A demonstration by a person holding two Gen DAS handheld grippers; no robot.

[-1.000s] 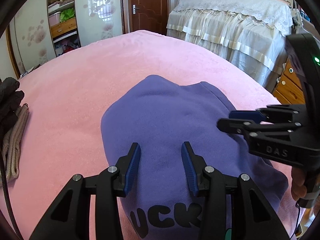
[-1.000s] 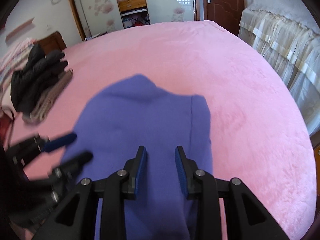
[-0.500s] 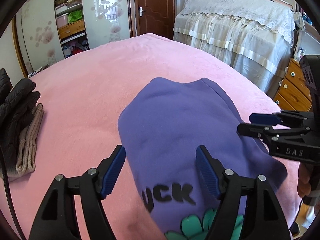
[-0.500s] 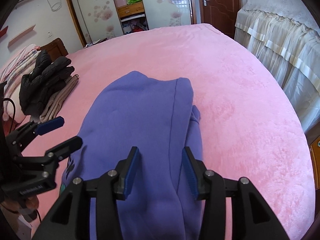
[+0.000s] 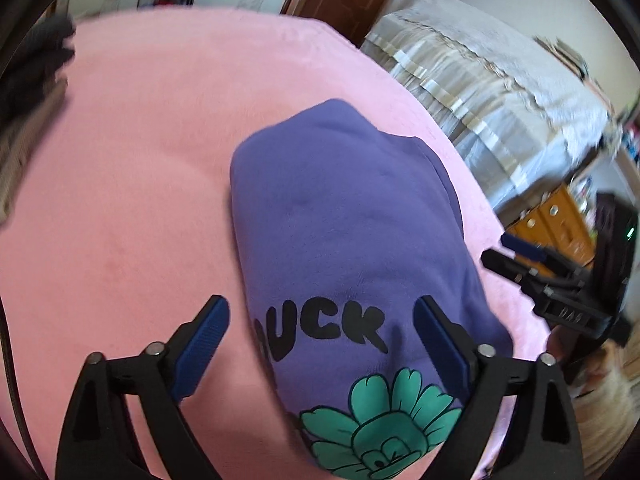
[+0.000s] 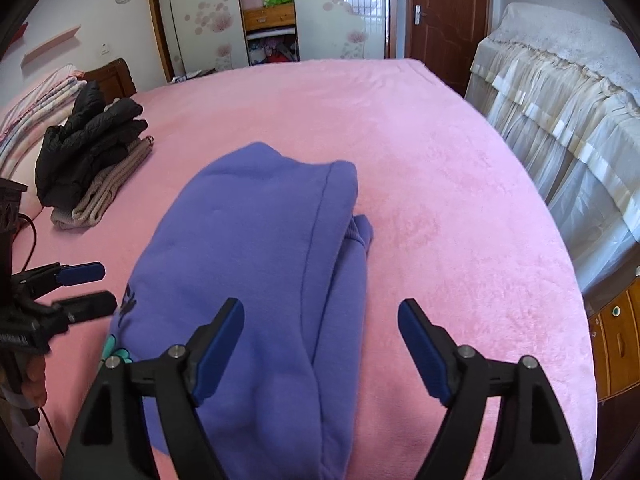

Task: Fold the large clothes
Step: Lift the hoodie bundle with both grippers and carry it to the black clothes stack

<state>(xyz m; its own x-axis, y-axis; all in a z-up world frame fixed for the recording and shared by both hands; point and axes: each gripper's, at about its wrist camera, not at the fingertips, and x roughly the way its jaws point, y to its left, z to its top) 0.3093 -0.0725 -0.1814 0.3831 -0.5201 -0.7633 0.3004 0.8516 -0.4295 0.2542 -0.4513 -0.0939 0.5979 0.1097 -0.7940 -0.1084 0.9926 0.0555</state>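
Both grippers, left (image 5: 320,344) and right (image 6: 320,340), hang with jaws spread, gripping nothing, over the folded purple sweatshirt (image 6: 256,264) at the bed's (image 6: 460,200) near edge. A cuff (image 6: 360,232) pokes out; careless regrasping could likely undo the fold.

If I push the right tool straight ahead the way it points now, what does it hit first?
Most likely the purple sweatshirt: the open right tool hangs over its right edge, left finger above the cloth, right finger above the pink bedspread. Height above it is unclear.

Both grippers' jaws have spread wide and released the purple sweatshirt (image 6: 256,264).
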